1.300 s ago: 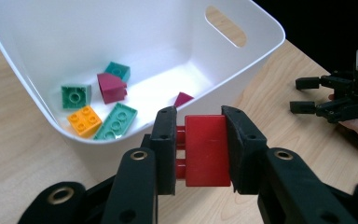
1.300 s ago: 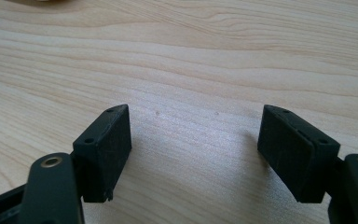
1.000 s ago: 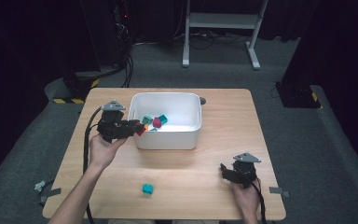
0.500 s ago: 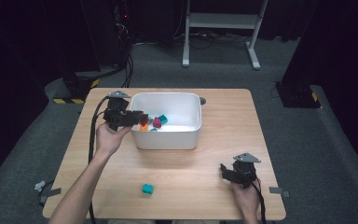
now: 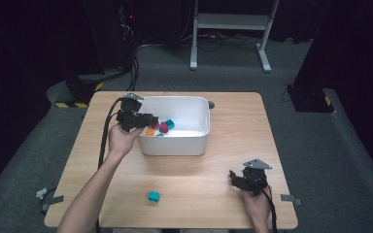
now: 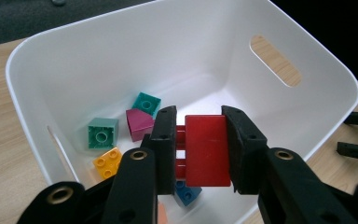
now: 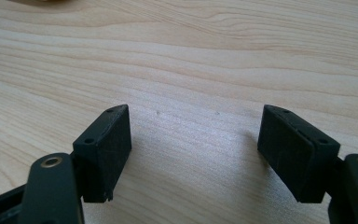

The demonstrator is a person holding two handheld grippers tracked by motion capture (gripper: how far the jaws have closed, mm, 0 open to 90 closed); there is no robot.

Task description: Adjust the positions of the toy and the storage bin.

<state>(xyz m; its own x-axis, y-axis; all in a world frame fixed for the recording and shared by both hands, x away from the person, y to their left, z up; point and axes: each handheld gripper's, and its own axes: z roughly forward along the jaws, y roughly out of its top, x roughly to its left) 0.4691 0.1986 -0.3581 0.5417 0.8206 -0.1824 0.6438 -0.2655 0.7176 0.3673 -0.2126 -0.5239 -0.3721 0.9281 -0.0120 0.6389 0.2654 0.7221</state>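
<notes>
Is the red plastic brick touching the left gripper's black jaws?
Touching. In the left gripper view, the red plastic brick sits clamped in the left gripper, both pads flush against its sides, above the white plastic bin.

From the high view we look forward and down on the whole table (image 5: 223, 145), from well back. The left gripper view rides its tool and looks from close range into the white bin (image 6: 74, 60), which the high view shows at 12 o'clock (image 5: 194, 141). The right gripper view faces bare tabletop (image 7: 191, 56), very near.
</notes>
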